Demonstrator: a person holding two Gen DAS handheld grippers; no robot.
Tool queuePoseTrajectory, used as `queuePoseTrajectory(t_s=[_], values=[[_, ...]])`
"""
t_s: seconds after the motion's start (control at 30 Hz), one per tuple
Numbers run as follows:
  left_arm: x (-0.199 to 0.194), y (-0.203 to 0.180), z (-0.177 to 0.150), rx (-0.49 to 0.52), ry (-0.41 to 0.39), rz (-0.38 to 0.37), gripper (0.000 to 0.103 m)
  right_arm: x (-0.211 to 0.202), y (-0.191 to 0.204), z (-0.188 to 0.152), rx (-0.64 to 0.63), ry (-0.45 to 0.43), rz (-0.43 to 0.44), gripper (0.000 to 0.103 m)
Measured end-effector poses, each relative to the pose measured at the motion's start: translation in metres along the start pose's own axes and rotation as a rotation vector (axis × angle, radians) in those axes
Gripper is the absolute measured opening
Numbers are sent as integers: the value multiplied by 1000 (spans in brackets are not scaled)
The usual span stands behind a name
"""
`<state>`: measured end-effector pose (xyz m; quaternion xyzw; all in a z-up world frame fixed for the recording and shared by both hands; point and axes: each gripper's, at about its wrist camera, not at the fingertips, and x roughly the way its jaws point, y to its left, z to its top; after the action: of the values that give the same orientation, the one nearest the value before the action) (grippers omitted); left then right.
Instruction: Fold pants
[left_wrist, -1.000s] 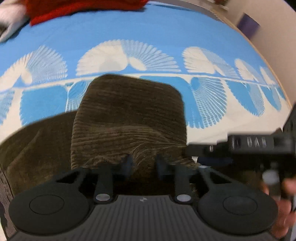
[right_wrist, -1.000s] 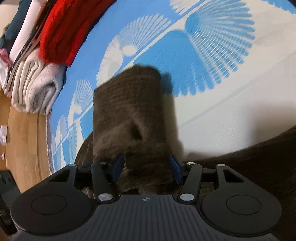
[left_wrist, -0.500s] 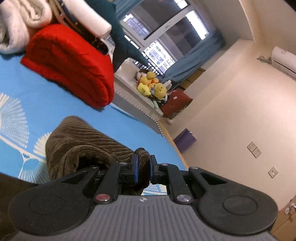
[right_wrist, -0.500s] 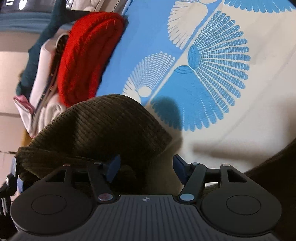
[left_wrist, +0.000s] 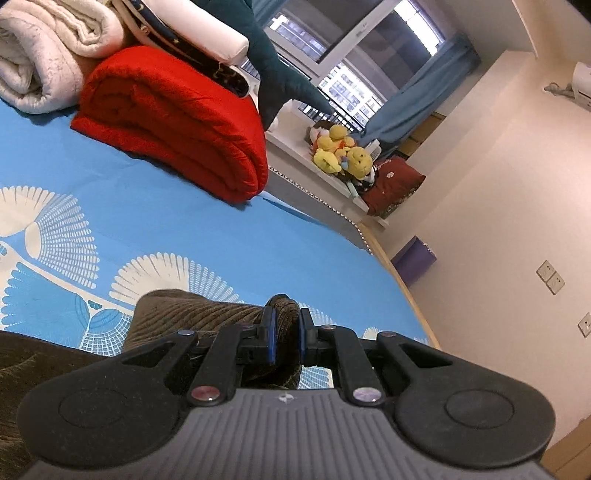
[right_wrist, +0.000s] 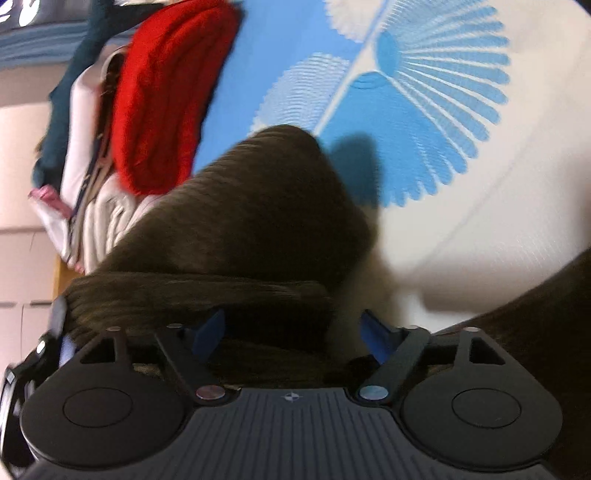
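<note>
A bed covered by a bright blue sheet (left_wrist: 207, 236) with white fan-shaped prints fills most of both wrist views. In the left wrist view, a rolled cream blanket (left_wrist: 44, 62) lies at the far left, with a folded red blanket (left_wrist: 177, 122) just to its right. Further right is a white window ledge holding yellow plush toys (left_wrist: 341, 153) and a dark red cushion (left_wrist: 393, 184), with blue curtains (left_wrist: 417, 96) at the window behind. A beige wall with light switches (left_wrist: 550, 277) occupies the right side. The pants (left_wrist: 207, 317), dark olive-brown ribbed corduroy, lie on the near part of the bed. The left gripper (left_wrist: 285, 334) has its blue-padded jaws nearly closed, pinching a raised fold of the pants. In the blurred right wrist view, the red blanket sits far left and the pants (right_wrist: 258, 221) bunch into a rounded mound at centre. The right gripper (right_wrist: 291, 328) has its jaws spread wide, with the corduroy bunched between them; neither pad clearly presses on the cloth.
</note>
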<state>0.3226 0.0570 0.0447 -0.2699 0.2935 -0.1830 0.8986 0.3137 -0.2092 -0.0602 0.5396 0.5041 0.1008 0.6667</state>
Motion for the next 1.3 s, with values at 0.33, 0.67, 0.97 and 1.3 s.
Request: queuePoseTrajectory(t_s=[0.33,0.67,0.97,1.3], values=[[-10,-2,1,11,6,28,12,35,-25,-6,204,-52,190,84],[-9,13,6,-18,31,100,12,28,-12,-1,87,-158,212,8],[6,-2,-2,16,76,112,12,-68,26,38,-139,-411,228,6],[47,-73,-43,169,247,-96,23,-185,37,78,-374,-753,68,6]])
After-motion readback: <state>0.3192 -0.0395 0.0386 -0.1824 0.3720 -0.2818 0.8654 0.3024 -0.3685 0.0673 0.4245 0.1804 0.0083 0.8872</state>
